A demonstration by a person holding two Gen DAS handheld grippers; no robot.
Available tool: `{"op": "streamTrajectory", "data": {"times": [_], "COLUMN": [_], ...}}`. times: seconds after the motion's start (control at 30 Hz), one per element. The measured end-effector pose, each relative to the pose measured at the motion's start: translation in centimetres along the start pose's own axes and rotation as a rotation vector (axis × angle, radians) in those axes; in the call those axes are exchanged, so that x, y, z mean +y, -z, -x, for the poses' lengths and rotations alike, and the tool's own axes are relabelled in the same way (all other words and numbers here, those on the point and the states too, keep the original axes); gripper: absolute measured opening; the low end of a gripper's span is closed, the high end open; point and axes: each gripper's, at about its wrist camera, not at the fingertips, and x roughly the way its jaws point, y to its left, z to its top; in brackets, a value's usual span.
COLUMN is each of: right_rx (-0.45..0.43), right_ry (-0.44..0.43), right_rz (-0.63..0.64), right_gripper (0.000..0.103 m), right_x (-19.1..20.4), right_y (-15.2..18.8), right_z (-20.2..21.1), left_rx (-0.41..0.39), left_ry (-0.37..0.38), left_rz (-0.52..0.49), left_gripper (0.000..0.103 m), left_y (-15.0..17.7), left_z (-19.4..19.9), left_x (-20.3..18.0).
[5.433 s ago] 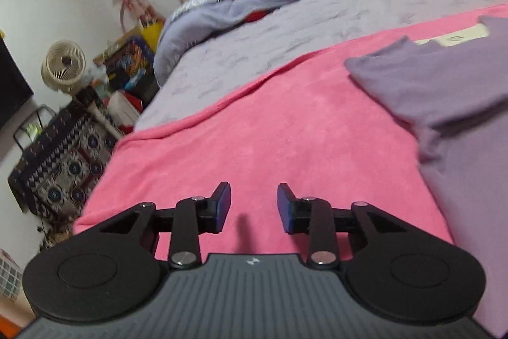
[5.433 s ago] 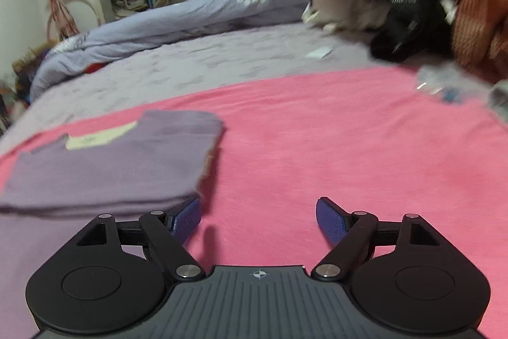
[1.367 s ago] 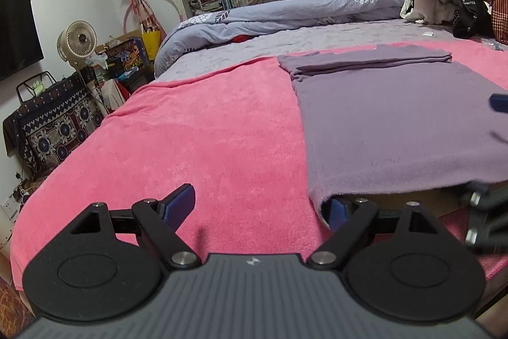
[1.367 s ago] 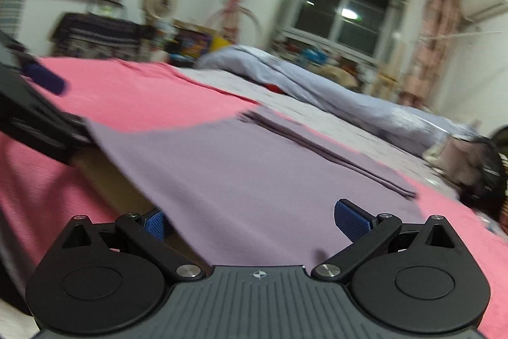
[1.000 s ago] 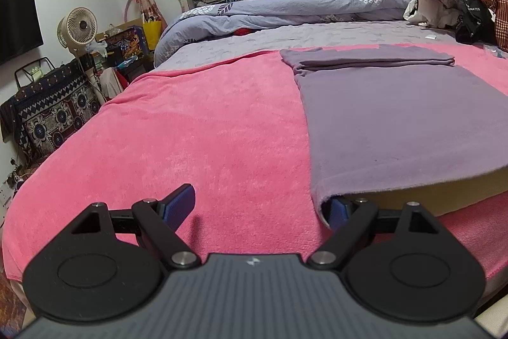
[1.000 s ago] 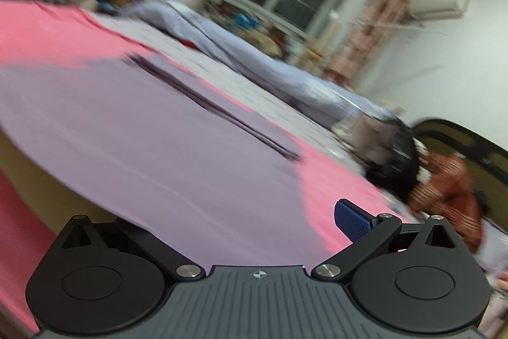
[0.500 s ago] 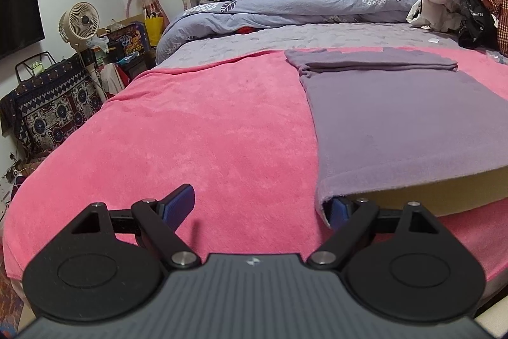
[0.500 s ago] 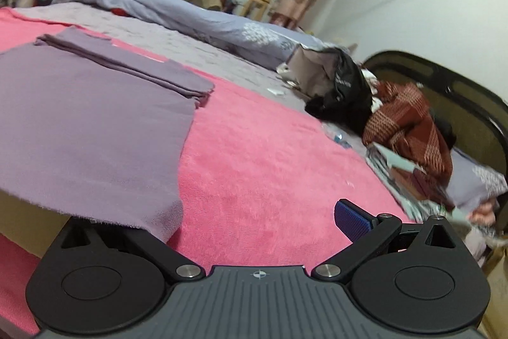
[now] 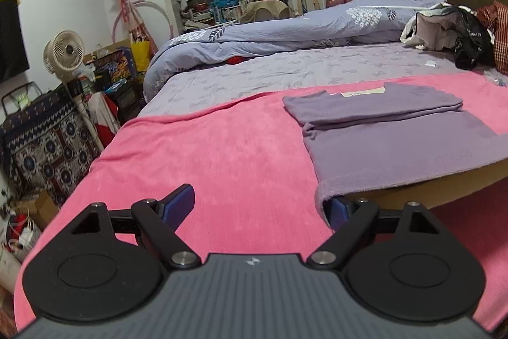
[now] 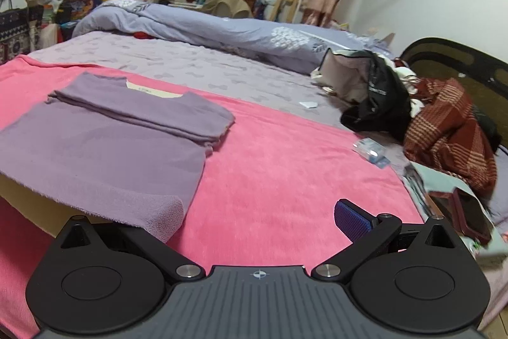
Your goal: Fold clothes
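Garment: purple shirt [image 9: 397,145] on the pink blanket [image 9: 222,154], sleeves folded across near the collar, near hem lifted on a tan board [image 9: 444,183].
Left tool [image 9: 263,205]: released, fingers wide; right finger under the hem's left corner.
Right tool [image 10: 254,218]: spread wide; left finger hidden under the hem's right corner.
Open room: bare blanket either side.

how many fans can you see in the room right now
1. A cream pedestal fan stands left of the bed, beside the patterned cloth; the right wrist view shows the same one. Clutter may hide others.
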Motion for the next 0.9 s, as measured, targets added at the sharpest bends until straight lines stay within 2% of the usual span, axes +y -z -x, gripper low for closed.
{"op": "streamTrajectory", "data": {"times": [0.2,0.47,0.67,0.8,0.9], "right_rx": [0.031,0.139,0.185,0.220,0.256], "right_ry": [-0.010,-0.046,-0.030,-0.022,-0.057], "right_rz": [0.030,0.032,0.028,0.032,0.036], "right_gripper": [0.103,0.103,0.103,0.103,0.103], "right_x": [-0.5,-0.9,-0.5,0.1,0.3], "right_y": [-4.8,-11.9,-14.8,-16.4,-16.2], "right_z": [-6.0,-19.3,-27.1,-32.1,-34.2], "left_rx": [0.023,0.109,0.142,0.235,0.321], "left_ry": [0.005,-0.013,-0.038,-0.037,-0.029], "left_rz": [-0.055,-0.156,-0.222,-0.231,-0.235], "left_gripper": [0.087,0.087,0.087,0.087,0.087], "left_y": [-5.2,-12.0,-15.7,-16.1,-16.2], "left_z": [-6.7,-19.5,-27.4,-32.5,-36.2], "left_x": [0.0,-1.2,-2.6,-3.2,-3.6]}}
